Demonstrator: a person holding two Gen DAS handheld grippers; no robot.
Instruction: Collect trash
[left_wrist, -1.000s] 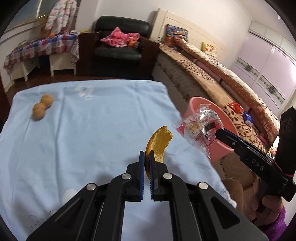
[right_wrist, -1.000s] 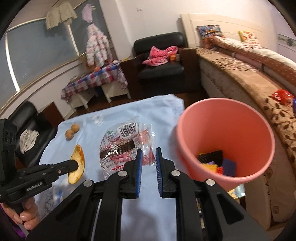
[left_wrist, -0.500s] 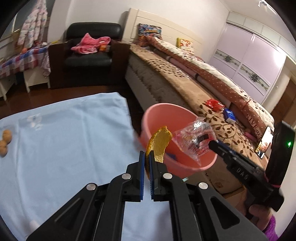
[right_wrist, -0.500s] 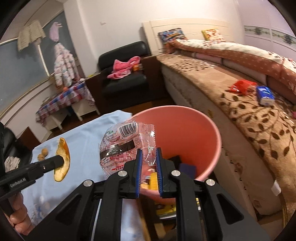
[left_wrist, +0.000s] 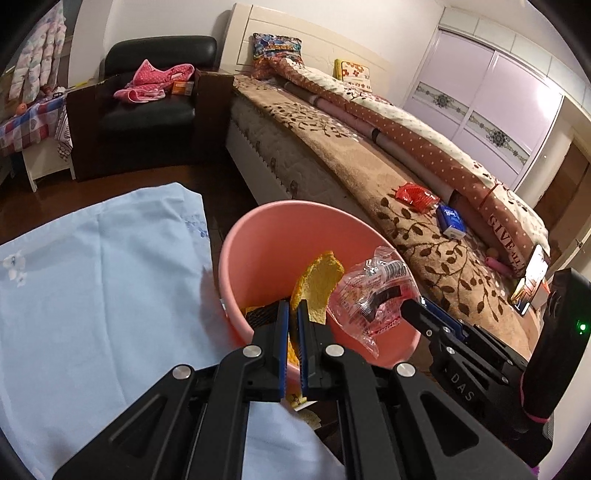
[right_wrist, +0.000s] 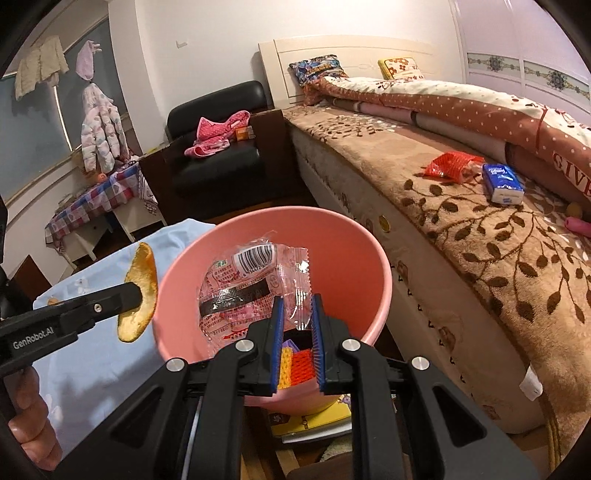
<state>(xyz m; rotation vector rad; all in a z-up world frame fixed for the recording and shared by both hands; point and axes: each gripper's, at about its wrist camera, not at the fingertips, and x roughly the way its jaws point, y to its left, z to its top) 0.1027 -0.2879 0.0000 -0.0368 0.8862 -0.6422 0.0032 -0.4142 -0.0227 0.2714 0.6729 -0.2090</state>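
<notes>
A pink trash bucket (left_wrist: 258, 236) (right_wrist: 373, 254) stands between the table and the bed, with several scraps inside. My left gripper (left_wrist: 293, 308) (right_wrist: 138, 293) is shut on an orange peel (left_wrist: 317, 284) (right_wrist: 142, 291), held at the bucket's near rim. My right gripper (right_wrist: 297, 304) (left_wrist: 408, 304) is shut on a clear plastic wrapper (right_wrist: 251, 288) (left_wrist: 373, 295) with a barcode, held over the bucket's mouth. In the right wrist view its jaws stand a little apart with the wrapper's edge between them.
A table with a light blue cloth (left_wrist: 92, 280) lies left of the bucket. The bed (left_wrist: 369, 173) with a brown leaf blanket is on the right, with a red wrapper (right_wrist: 452, 164) and a blue tissue pack (right_wrist: 502, 182) on it. A black armchair (left_wrist: 147, 107) stands behind.
Both grippers moved right from over the table to the pink bucket, carrying the peel and the wrapper. The right jaws now stand slightly wider.
</notes>
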